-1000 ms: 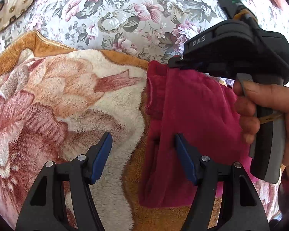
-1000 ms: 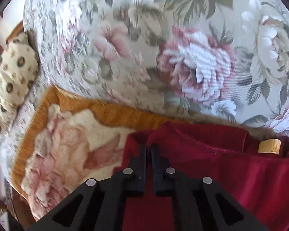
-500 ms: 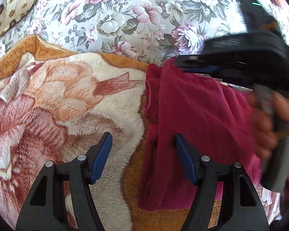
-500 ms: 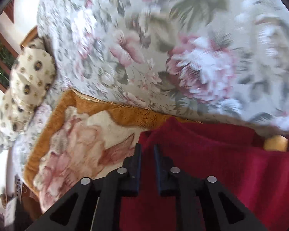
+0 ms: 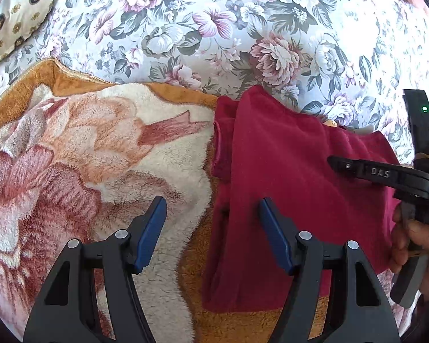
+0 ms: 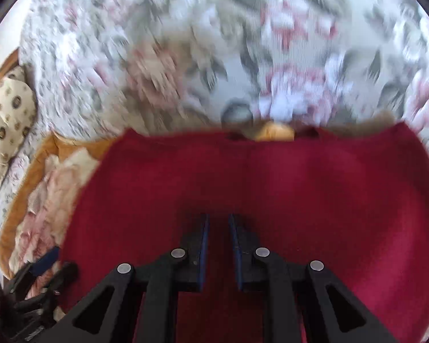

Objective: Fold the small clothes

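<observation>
— What does everything lie on?
— A bed under a floral bedspread point(image 5: 243, 28), with a plush orange and cream blanket point(image 5: 85, 148) over its near part. A patterned pillow point(image 5: 11, 14) sits far off beyond the blanket's corner.
— And the garment?
— The red garment point(image 5: 286, 185) lies flat on the blanket's right part, its top edge reaching the bedspread, one side folded in along its left edge.
— The left claw point(image 5: 211, 234)?
— Wide apart, nothing between the pads; it straddles the garment's left edge.
— The right claw point(image 6: 218, 245)?
— Over the garment's middle. Its jaws have just been opening; a narrow gap shows, with no cloth pinched. A hand point(image 5: 414, 245) grips its handle at the garment's right edge.
</observation>
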A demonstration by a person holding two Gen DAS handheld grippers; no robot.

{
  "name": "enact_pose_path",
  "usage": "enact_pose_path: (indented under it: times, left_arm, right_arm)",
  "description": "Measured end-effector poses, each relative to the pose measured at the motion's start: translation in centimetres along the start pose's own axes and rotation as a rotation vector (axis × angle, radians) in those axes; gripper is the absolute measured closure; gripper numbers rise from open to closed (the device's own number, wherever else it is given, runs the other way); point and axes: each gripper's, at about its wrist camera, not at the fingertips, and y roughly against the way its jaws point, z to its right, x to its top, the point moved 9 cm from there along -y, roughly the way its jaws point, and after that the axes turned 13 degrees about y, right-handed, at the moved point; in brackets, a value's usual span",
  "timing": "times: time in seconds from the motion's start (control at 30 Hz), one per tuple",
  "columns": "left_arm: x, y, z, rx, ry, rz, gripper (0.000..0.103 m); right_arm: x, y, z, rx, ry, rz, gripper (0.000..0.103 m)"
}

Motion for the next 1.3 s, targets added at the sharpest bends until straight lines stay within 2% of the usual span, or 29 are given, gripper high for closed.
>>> enact_pose_path:
  times: [0.13,0.23,0.33,0.47,0.57,0.67,0.73,0.8,0.87,1.03,1.1,1.17,1.23,1.27,1.3]
  left_arm:
    - [0.0,-0.2,0.0,-0.007,0.012,-0.012,0.036]
    - [0.2,0.0,0.0,-0.019,0.021,-0.010,0.036]
    - [0.4,0.3,0.0,-0.032,0.027,-0.001,0.036]
    - [0.3,-0.2,-0.2,-0.024,0.039,-0.016,0.036]
    - [0.3,-0.2,-0.2,-0.022,0.038,-0.015,0.036]
    - [0.3,-0.2,-0.1,-0.022,0.037,-0.014,0.036]
    - [0.3,-0.2,0.0,-0.027,0.039,-0.017,0.036]
    - [0.2,-0.3,0.1,-0.038,0.046,-0.022,0.036]
    - [0.0,-0.2,0.2,-0.051,0.053,-0.030,0.036]
    - [-0.3,0.7,0.3,-0.080,0.061,-0.022,0.036]
    - [-0.7,1.3,0.0,-0.112,0.091,-0.044,0.036]
    - [-1.2,1.8,-0.2,-0.154,0.121,-0.065,0.036]
    - [-1.5,2.2,-0.4,-0.168,0.151,-0.076,0.036]
    - [-1.7,2.2,-0.6,-0.178,0.171,-0.085,0.036]
    - [-2.0,2.2,-0.6,-0.192,0.181,-0.107,0.036]
  right_arm:
    - [0.4,0.6,-0.1,-0.001,0.018,-0.009,0.089]
    - [0.5,2.0,-0.2,0.017,0.019,0.026,0.089]
    - [0.6,3.4,0.5,-0.003,0.018,0.058,0.089]
    - [0.3,6.5,3.3,-0.092,-0.007,0.120,0.089]
    - [-1.9,7.6,7.0,-0.212,-0.020,0.084,0.089]
    - [-4.7,7.5,10.9,-0.287,-0.088,0.061,0.089]
    - [-6.0,6.9,12.3,-0.241,-0.151,0.062,0.089]
    - [-6.1,7.0,12.6,-0.214,-0.153,0.087,0.089]
    - [-5.8,7.4,12.3,-0.214,-0.125,0.066,0.089]
    - [-4.9,9.3,12.7,-0.241,-0.127,0.092,0.089]
    - [-5.5,9.2,13.6,-0.252,-0.154,0.078,0.089]
    - [-6.1,8.1,13.9,-0.225,-0.177,0.043,0.088]
    - [-5.8,8.5,13.3,-0.243,-0.150,0.032,0.088]
    - [-5.3,8.6,12.6,-0.225,-0.145,0.030,0.088]
    - [-4.5,8.8,11.3,-0.169,-0.146,0.044,0.088]
